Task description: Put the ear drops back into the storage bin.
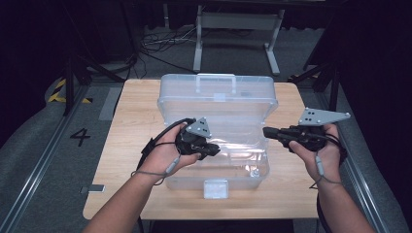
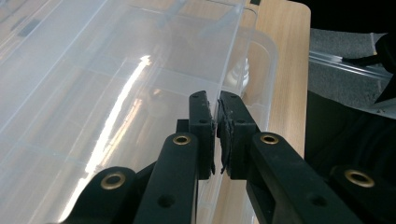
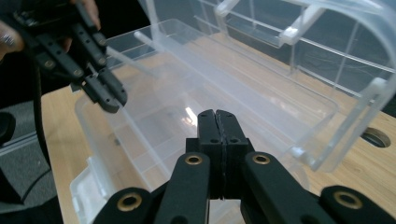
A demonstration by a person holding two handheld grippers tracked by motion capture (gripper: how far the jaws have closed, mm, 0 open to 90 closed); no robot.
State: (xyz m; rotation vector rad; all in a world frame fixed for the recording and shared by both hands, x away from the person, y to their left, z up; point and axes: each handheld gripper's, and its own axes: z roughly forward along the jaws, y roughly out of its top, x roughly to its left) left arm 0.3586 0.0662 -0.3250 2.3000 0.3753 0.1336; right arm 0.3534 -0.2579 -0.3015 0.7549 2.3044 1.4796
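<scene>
A clear plastic storage box (image 1: 218, 180) stands open on the wooden table (image 1: 131, 121), its lid (image 1: 218, 90) raised at the back. My left gripper (image 1: 214, 150) reaches over the box's left half. In the left gripper view its jaws (image 2: 217, 100) are nearly together, pinching a thin clear plastic edge (image 2: 229, 49) that runs away from them inside the box (image 2: 268, 56). My right gripper (image 1: 266, 131) hovers at the box's right side, pointing left, shut with nothing in it (image 3: 217, 116). From there the left gripper (image 3: 112, 100) appears at the box's far rim (image 3: 280, 107).
A clear latch (image 1: 215, 188) sits at the box's front wall. The upright lid (image 3: 327, 28) with its handle rises behind the basin. A round hole (image 3: 376, 136) marks the tabletop. Metal frame legs and cables stand on the floor beyond the table.
</scene>
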